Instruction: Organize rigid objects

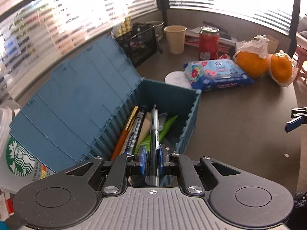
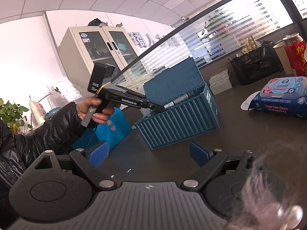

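A blue container-shaped box (image 1: 189,118) stands open on the dark table, its lid (image 1: 73,103) leaning back to the left. Inside lie several pens and markers (image 1: 132,132) and a green tube (image 1: 167,126). My left gripper (image 1: 151,159) is shut on a dark pen (image 1: 154,130) and holds it over the box's near end, pointing into it. In the right wrist view the left gripper (image 2: 163,106) reaches over the box (image 2: 180,122) with the pen (image 2: 179,100) in it. My right gripper (image 2: 147,155) is open and empty, low over the table in front of the box.
Behind the box are a black mesh organizer (image 1: 140,42), a paper cup (image 1: 175,38), a red can (image 1: 209,42), a wet-wipes pack (image 1: 216,74) and two wrapped oranges (image 1: 251,61). A Starbucks bag (image 1: 21,159) lies at the left. A blue bag (image 2: 107,132) stands left of the box.
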Demonstrator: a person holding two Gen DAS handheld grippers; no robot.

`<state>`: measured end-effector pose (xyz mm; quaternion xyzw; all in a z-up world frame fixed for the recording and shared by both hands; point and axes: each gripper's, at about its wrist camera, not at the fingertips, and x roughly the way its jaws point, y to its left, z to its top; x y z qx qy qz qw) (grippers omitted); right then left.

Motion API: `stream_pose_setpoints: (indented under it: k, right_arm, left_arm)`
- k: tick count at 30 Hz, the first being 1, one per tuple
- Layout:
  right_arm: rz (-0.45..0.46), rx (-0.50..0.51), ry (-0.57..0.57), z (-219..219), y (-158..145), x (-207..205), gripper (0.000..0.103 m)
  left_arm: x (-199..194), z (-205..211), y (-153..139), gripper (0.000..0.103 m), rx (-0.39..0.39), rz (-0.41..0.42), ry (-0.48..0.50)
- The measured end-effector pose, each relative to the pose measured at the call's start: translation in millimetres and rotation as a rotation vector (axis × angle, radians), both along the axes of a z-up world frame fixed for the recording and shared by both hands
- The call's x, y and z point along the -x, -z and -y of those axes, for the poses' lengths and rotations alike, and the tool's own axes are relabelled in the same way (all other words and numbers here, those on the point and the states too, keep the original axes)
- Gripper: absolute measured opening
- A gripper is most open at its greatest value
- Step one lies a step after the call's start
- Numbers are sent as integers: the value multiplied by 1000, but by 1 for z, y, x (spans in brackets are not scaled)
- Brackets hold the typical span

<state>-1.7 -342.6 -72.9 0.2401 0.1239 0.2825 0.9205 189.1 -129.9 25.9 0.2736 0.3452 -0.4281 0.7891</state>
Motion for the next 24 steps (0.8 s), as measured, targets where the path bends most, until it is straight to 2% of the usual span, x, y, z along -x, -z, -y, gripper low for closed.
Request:
stream_pose_setpoints:
  k: [7,10,12,14,16,17,19,22,24]
  right_arm:
    - [-6,-2,5,2,2,-1,91]
    - [-9,-4,1,1,2,-1,91]
    - [-13,0,0,0,2,-2,91]
    - [-12,1,-3,-2,1,-3,91]
    - [-9,7,-4,-5,-2,-3,93]
    - [-7,10,-3,-5,-4,-4,94]
    - [1,13,-10,-7,-8,-3,96]
    - [9,26,-7,-14,-14,-4,103]
    - [16,25,-11,-20,-19,-6,103]
  left_arm:
    - [-10,-6,15,13,-5,-27,-18]
    - [-12,-10,15,22,5,-23,-45]
    - [-10,-14,14,33,14,-14,-68]
    - [-7,-19,11,65,13,24,-105]
    - [-4,-26,6,83,13,64,-143]
    - [-3,-31,3,88,23,68,-157]
    - [-2,-41,-3,90,43,53,-176]
    - [3,-59,-9,99,44,42,-240]
    - [9,-72,-12,100,47,56,-291]
